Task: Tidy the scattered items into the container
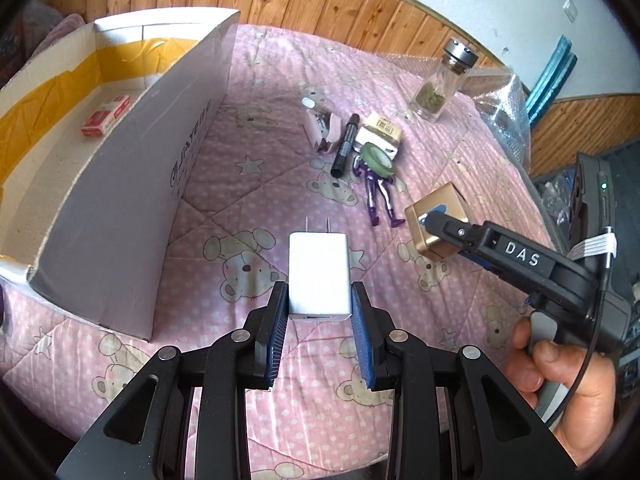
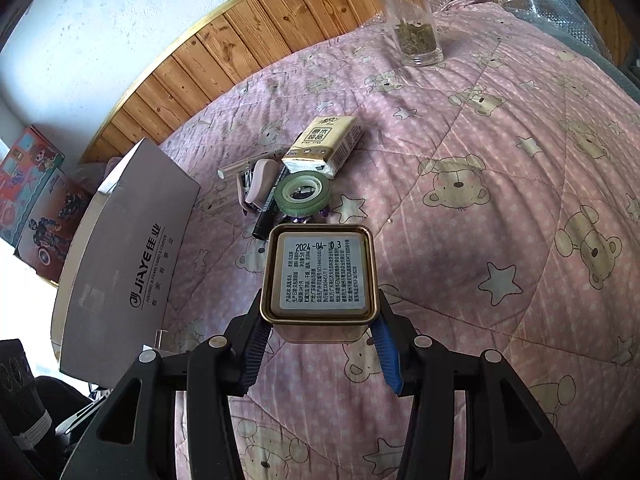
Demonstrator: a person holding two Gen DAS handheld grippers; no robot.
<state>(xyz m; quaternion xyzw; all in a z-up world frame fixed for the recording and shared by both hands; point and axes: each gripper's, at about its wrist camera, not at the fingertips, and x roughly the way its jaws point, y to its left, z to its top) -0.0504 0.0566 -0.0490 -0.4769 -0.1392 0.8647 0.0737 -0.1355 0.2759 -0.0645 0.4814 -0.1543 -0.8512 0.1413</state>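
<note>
Charger sits clamped between left hand-held gripper pads.

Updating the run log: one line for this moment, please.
left gripper: shut on white charger | right gripper: shut on gold tin | cardboard box: red pack inside

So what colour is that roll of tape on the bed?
Pale green tape, clearest in the right wrist view.

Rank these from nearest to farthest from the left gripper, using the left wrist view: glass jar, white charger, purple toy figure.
1. White charger, clamped in the left gripper.
2. Purple toy figure, mid-quilt, ahead and right.
3. Glass jar, far right by the wood panelling.
</note>
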